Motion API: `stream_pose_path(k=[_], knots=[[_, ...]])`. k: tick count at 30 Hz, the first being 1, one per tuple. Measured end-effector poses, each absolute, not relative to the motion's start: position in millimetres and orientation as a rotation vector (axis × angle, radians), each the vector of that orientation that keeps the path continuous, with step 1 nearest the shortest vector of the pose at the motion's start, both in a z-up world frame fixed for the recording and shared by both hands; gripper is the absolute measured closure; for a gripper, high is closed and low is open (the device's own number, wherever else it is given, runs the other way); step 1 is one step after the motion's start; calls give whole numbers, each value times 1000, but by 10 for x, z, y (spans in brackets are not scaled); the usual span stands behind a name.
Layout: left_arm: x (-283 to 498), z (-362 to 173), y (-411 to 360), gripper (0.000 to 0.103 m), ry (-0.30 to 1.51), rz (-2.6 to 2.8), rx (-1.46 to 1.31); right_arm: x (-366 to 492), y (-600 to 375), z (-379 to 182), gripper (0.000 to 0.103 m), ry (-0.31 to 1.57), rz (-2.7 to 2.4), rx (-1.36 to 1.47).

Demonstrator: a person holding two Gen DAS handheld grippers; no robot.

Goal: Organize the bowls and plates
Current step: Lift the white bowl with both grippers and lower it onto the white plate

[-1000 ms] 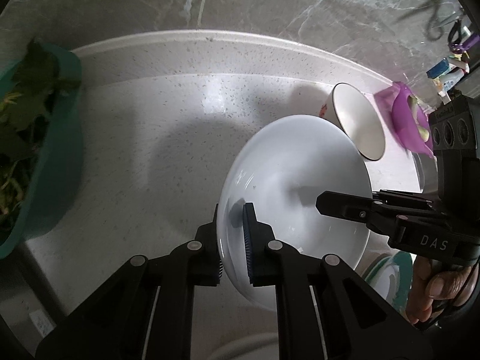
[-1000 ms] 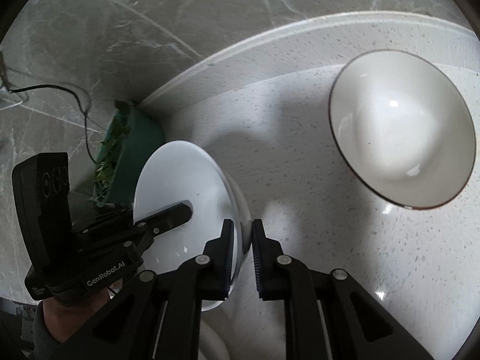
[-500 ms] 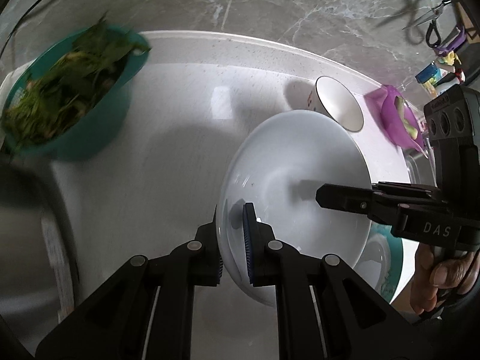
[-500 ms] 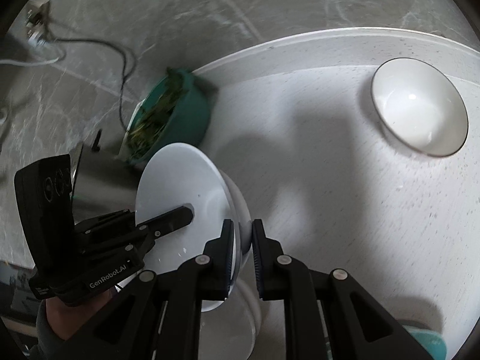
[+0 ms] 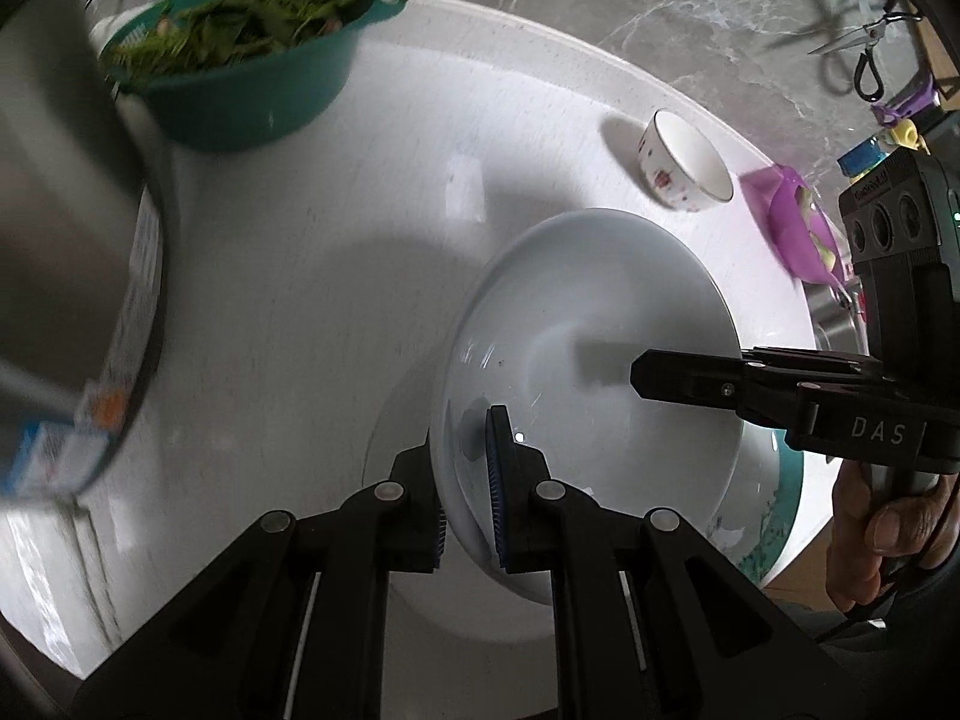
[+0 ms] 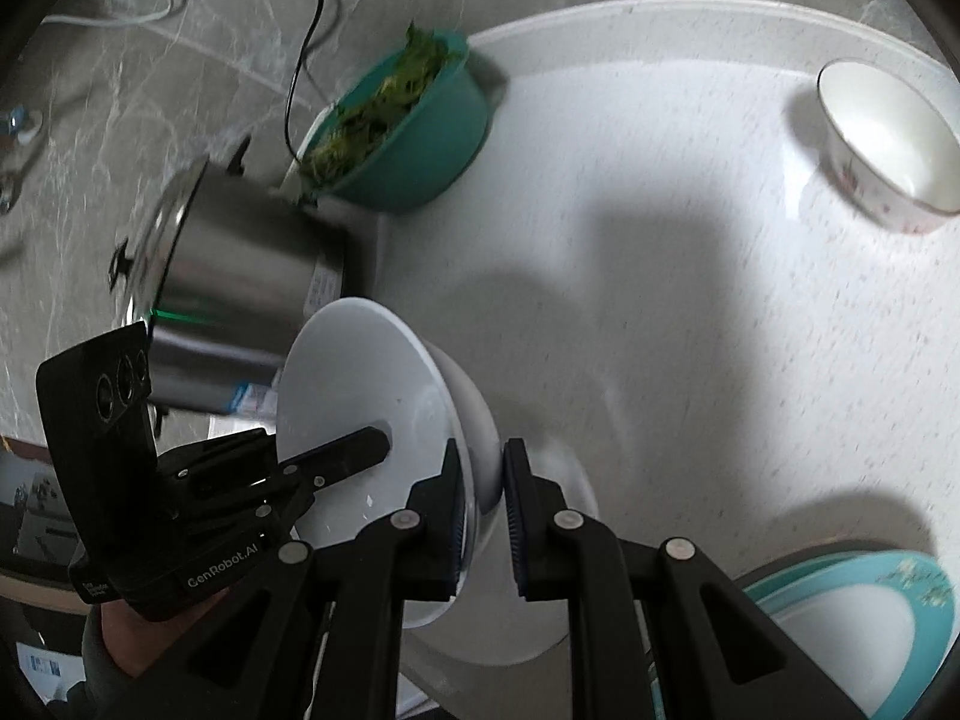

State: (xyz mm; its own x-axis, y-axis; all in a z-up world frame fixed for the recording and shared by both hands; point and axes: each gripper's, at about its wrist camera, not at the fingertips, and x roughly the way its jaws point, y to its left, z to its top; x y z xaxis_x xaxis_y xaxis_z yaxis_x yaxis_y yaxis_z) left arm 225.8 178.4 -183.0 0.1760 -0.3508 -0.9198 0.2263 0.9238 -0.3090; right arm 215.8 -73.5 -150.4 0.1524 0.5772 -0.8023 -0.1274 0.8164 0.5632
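A large white bowl (image 5: 600, 324) (image 6: 360, 396) hangs above the white counter, gripped on opposite rims. My left gripper (image 5: 468, 480) is shut on its near rim. From the right, my right gripper (image 6: 483, 480) is shut on the other rim, its black finger (image 5: 690, 381) reaching into the bowl. A white plate (image 5: 456, 606) lies on the counter right under the bowl. A small white bowl with a flower print (image 5: 684, 162) (image 6: 888, 144) stands at the back of the counter. A teal-rimmed plate (image 6: 864, 618) lies at the counter's front right.
A teal bowl of green leaves (image 5: 246, 60) (image 6: 402, 132) stands at the back left, with a steel pot (image 6: 228, 276) beside it. A purple container (image 5: 798, 234) sits at the right by the sink. Scissors (image 5: 864, 54) hang on the marble wall.
Both grippers have carried the white bowl leftward along the counter. The small bowl has fallen behind to the right, and the leaf bowl and steel pot have come into view.
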Motion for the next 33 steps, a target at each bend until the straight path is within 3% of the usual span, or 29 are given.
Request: stream_pose_path(k=[12, 33], knots=[[1820, -2148, 1844, 93, 1373, -387, -105, 1898, -742, -1775, 89, 1404, 512, 373], [1917, -2373, 1707, 91, 1378, -329, -51, 1968, -519, -1944, 89, 1396, 481, 224]])
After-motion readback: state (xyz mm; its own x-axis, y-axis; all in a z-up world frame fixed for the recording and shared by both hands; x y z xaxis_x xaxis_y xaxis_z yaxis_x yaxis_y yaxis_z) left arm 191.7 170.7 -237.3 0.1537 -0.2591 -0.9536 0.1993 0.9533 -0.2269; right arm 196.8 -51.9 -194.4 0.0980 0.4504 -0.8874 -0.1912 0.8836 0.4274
